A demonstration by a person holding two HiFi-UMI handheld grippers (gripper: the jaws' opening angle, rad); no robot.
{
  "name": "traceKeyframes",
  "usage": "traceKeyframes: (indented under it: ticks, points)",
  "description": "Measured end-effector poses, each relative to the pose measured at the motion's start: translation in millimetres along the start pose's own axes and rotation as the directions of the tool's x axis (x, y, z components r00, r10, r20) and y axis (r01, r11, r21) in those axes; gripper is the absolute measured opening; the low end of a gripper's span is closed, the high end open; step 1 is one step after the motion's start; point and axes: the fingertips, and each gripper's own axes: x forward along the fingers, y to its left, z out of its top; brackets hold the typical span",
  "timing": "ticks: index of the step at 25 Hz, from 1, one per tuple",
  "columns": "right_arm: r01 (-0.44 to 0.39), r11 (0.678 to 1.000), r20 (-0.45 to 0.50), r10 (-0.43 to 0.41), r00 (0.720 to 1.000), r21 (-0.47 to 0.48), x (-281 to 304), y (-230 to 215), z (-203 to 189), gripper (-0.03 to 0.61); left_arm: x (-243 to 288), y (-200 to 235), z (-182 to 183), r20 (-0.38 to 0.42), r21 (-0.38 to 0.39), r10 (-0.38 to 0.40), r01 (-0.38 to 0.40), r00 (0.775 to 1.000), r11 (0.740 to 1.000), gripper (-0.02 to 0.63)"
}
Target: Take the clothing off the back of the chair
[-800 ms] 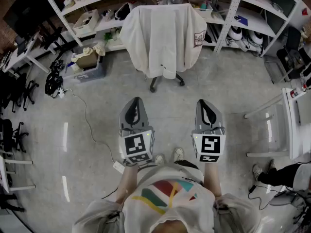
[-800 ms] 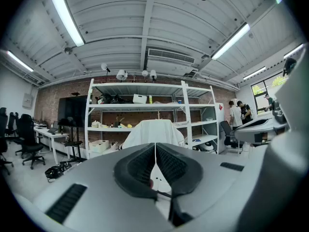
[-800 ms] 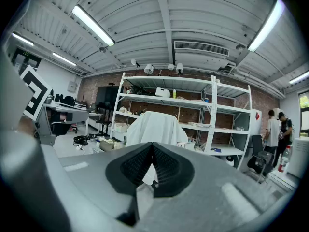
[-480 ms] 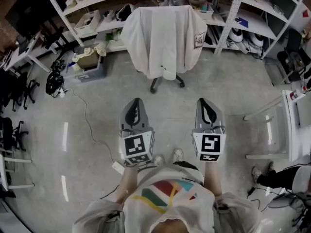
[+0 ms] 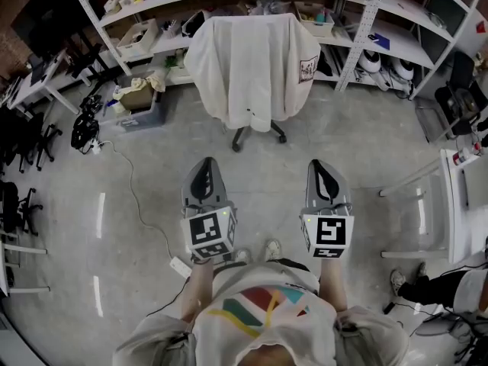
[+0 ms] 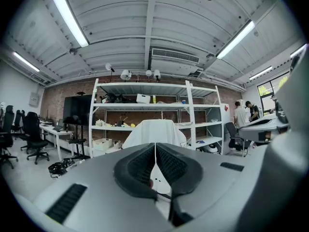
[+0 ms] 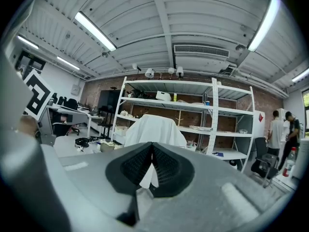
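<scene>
— Biggest thing first: the shelving rack [image 5: 364, 29] across the far side?
— Yes. Just in front of it, the chair [image 5: 255, 134], with only its wheeled base showing under cloth.
— And the clothing [image 5: 248, 63]?
— White, draped over the chair's back. Hangs down front and rear, broadest from left to right along the top edge. Not yet touched.
— Which way from the tools?
— Straight ahead and well apart, with bare floor [image 5: 152, 174] between. Close to centre above the jaws in both gripper views.
— Left gripper [image 5: 206, 165]?
— Pinched fully together, nothing gripped, aimed level at the chair.
— Right gripper [image 5: 321, 166]?
— Same: closed tight and empty.
— Nearer one?
— Probably the left, by a little, with the clothing slightly to that side of the midline. Likely calls for stepping forward and spreading the jaws before any grab at the top edge.
</scene>
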Motion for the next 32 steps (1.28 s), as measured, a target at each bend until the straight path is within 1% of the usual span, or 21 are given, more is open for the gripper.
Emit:
traceKeyframes:
  ticks: [4,8,12,15,18,22,27,32]
  points:
    - [0.004,1.0,-0.004,-0.004,1.0,0.0,0,-22,-8,0.005,8,-14,2,0.017,-0.001,0.018,-0.018,1.0,1.0,0.017]
    - [0.001,1.0,-0.013,0.0,1.0,0.008,1,-40,-16,0.005,6,-27,3,0.014,-0.021,0.027,-0.027,1.0,0.999,0.018]
    - [-0.021,1.0,-0.014,0.021,1.0,0.007,5,-44,-15,0.005,7,-31,3,0.004,-0.015,0.042,-0.042,0.999,0.999,0.018]
    - [-0.031,0.999,-0.006,0.031,0.999,0.005,13,-48,-15,0.005,14,-33,6,0.013,-0.018,0.045,-0.045,0.999,0.999,0.018]
    - [-0.032,0.999,0.002,0.032,0.999,-0.004,22,-52,-16,0.005,22,-35,2,0.021,-0.021,0.043,-0.043,0.999,0.999,0.018]
    - [-0.02,1.0,0.002,0.02,1.0,-0.001,41,-55,-15,0.005,48,-27,-1,0.017,-0.047,0.038,-0.037,0.999,0.998,0.018]
    - [0.029,1.0,0.012,-0.029,1.0,-0.011,73,-73,-10,0.005,95,-21,17,0.068,-0.063,0.006,-0.002,0.998,0.998,0.018]
    - [0.056,0.998,0.032,-0.055,0.998,-0.015,117,-82,1,0.005,142,-4,22,0.077,-0.069,0.002,0.004,0.997,0.998,0.018]
